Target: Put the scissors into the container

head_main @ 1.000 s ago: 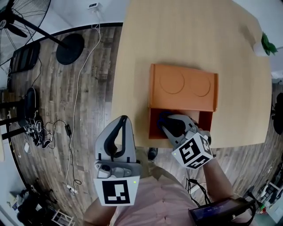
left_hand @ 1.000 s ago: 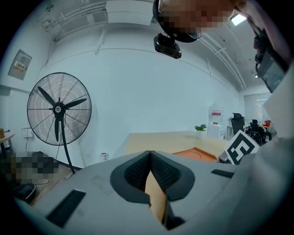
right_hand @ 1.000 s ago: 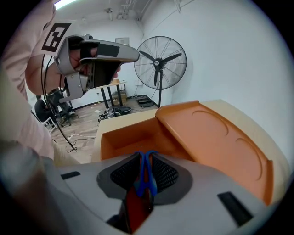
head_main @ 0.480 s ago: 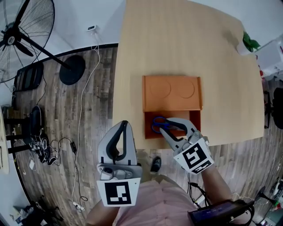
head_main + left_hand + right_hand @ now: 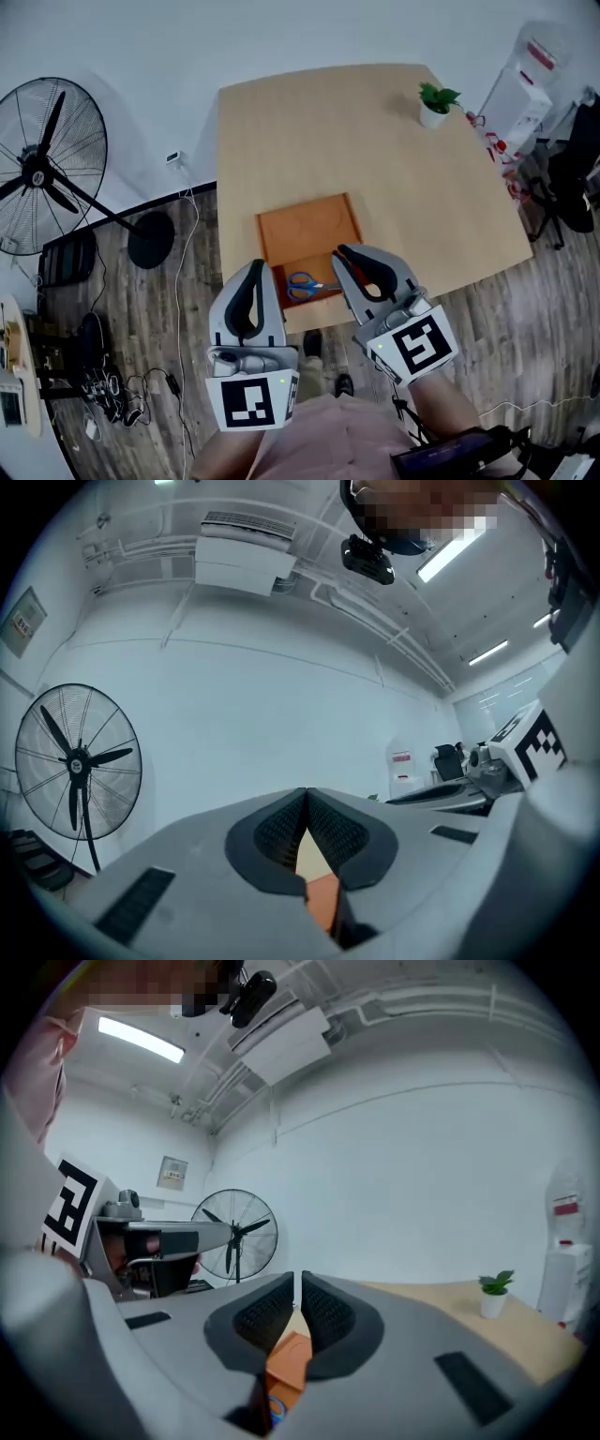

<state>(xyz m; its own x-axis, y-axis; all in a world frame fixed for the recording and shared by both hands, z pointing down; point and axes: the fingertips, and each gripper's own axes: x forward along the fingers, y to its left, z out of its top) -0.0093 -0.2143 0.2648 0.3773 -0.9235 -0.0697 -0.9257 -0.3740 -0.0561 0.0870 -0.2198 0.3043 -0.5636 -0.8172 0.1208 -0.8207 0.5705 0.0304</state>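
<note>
The blue-handled scissors [image 5: 302, 284] lie in the open drawer of the orange container [image 5: 309, 225], at the near edge of the wooden table [image 5: 394, 178]. Both grippers are held up high, close to the head camera and well above the table. My left gripper [image 5: 258, 265] is shut and empty; between its pads [image 5: 306, 791] a strip of the orange container [image 5: 322, 897] shows. My right gripper [image 5: 342, 251] is also shut with nothing in it. Below its jaws [image 5: 296, 1277] I see the container [image 5: 291, 1358] and a bit of blue handle [image 5: 275, 1410].
A small potted plant [image 5: 434, 101] stands at the table's far right. A large floor fan [image 5: 42, 173] is at the left, with cables on the wooden floor [image 5: 122, 394]. A white appliance [image 5: 520, 89] and a dark chair [image 5: 572, 178] are at the right.
My right gripper has come away from the open drawer, leaving the scissors lying there alone. Both grippers and the head view have lifted far back from the table.
</note>
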